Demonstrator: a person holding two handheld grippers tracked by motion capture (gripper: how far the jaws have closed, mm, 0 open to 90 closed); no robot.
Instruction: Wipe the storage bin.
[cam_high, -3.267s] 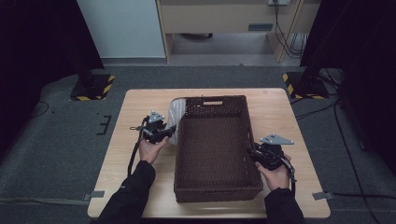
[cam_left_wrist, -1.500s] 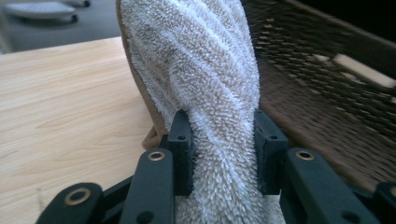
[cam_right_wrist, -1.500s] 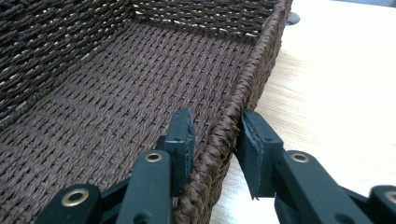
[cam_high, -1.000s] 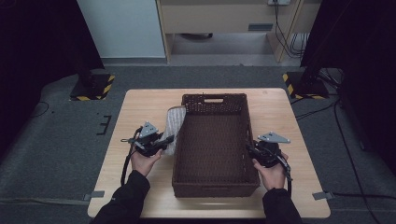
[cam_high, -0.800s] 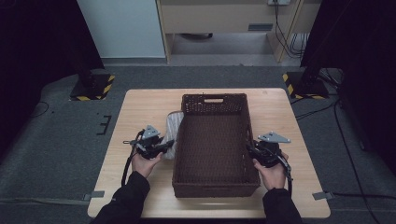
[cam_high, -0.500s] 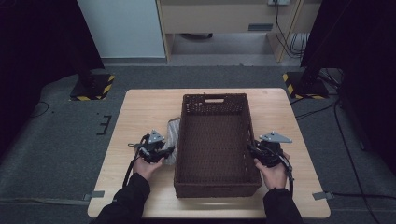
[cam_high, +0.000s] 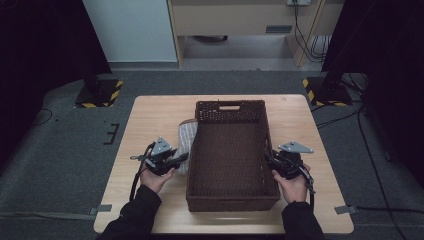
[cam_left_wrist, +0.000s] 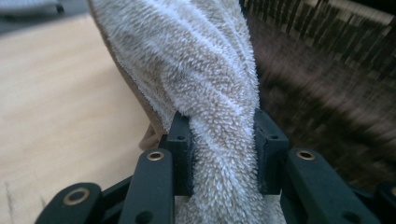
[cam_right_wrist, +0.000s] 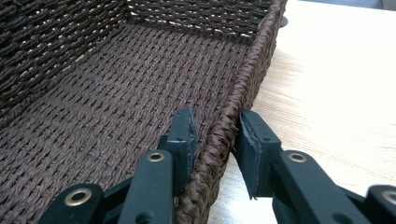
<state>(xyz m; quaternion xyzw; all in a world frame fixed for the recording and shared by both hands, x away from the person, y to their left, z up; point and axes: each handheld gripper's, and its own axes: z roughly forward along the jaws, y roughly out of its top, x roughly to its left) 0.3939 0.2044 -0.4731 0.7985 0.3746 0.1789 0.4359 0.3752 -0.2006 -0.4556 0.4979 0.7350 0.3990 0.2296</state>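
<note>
Towel (cam_left_wrist: 205, 88) bunched on surface (cam_high: 150, 115) just left of wicker basket (cam_high: 232, 150), clamped in left tool (cam_high: 181, 159). Right tool (cam_right_wrist: 215, 140) straddled basket's right rim, looked clenched on it. Risk imo: towel snags rim on lift, drags basket. Both hands low, forearms in from near edge.

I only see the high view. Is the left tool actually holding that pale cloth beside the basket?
Observer: Yes. In the left gripper view, the left gripper has its fingers pinching the towel from both sides.
Visitor: What's the cloth like?
Observer: Fluffy terry, twisted like a rope above the pinch.
Visitor: And the right tool?
Observer: The right gripper clamps the basket by its side wall, one finger inside, one outside.
</note>
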